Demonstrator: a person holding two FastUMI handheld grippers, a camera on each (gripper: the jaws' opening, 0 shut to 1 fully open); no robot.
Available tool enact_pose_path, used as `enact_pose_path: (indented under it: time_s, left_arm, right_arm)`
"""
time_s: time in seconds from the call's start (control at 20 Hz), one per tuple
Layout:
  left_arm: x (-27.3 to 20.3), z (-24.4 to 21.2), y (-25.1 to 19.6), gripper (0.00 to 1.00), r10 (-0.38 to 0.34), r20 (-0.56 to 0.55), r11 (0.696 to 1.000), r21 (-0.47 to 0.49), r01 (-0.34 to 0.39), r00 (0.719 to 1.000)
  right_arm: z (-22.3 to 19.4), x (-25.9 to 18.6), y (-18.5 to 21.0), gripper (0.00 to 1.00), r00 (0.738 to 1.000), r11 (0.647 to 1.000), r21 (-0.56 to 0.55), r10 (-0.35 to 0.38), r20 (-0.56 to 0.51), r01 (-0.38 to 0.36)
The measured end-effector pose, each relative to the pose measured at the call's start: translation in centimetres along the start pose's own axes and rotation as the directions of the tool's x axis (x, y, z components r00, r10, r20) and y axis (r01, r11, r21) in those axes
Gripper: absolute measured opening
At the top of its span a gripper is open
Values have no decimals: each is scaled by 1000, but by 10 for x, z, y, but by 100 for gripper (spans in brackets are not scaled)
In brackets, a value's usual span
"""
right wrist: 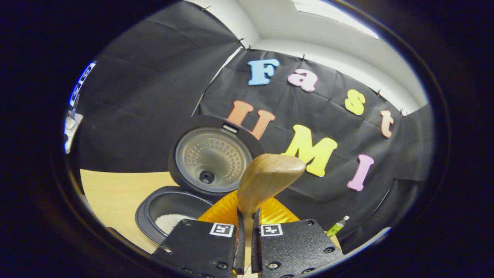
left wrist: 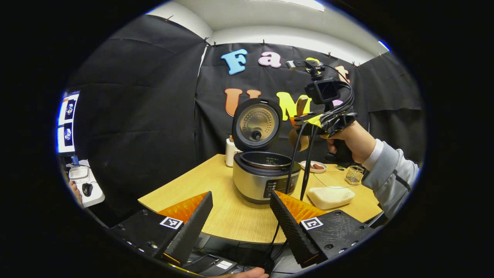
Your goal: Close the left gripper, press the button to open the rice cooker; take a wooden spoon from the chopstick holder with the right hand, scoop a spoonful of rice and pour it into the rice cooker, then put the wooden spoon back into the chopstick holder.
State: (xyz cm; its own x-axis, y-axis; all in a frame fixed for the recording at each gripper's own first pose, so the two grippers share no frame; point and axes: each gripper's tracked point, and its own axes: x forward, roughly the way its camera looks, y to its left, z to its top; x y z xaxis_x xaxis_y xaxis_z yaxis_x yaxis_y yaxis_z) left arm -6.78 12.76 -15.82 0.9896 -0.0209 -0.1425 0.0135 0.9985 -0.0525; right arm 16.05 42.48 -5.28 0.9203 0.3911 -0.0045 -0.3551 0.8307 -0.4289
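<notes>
In the left gripper view, the left gripper (left wrist: 241, 218) hangs at 6 o'clock with its two fingers spread wide and nothing between them. Just beyond them the rice cooker (left wrist: 265, 177) stands on the wooden table (left wrist: 193, 185), its lid (left wrist: 256, 123) swung up and upright at the back, the inner pot (left wrist: 266, 159) open to view. At 2 o'clock from the cooker a hand (left wrist: 353, 141) in a grey sleeve (left wrist: 389, 170) holds the right gripper (left wrist: 305, 119) raised above the pot's right edge, cables hanging from it. A wire chopstick holder (left wrist: 354, 174) stands at 3 o'clock from the cooker, a small dish (left wrist: 314, 166) nearer the cooker, and a white box (left wrist: 331, 196) in front of them.

In the right gripper view, the right gripper (right wrist: 247, 227) is nearly closed, its fingers pinching the handle of the wooden spoon (right wrist: 266, 179), whose bowl rises toward 12 o'clock above the fingertips. The rice cooker (right wrist: 170, 208) lies at 9 o'clock from the spoon, white rice (right wrist: 171, 222) showing inside the pot, the lid (right wrist: 212, 158) standing open behind it. I cannot tell whether the spoon carries any rice.
</notes>
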Motion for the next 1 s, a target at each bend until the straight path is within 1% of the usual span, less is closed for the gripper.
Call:
enact_pose_path:
  time_s: [0.25,0.45,0.6,0.75,1.0]
  left_arm:
    - [3,0,-13,95,-20,2,1000,7,20,1000]
    - [2,8,-20,95,-24,20,1000,13,23,1000]
    - [4,12,-29,96,-33,26,999,3,33,999]
    - [9,13,-38,95,-41,20,999,18,40,999]
    - [10,21,-50,95,-51,36,998,37,50,998]
  right_arm:
    - [-18,-9,-50,12,998,994,82,-65,-12,66]
    - [-35,-17,-88,12,994,981,166,-99,-39,104]
    - [-47,-22,-120,12,990,972,188,-128,-60,137]
    - [-61,-29,-154,12,983,962,206,-163,-83,177]
    - [-94,-41,-222,13,962,932,245,-238,-136,265]
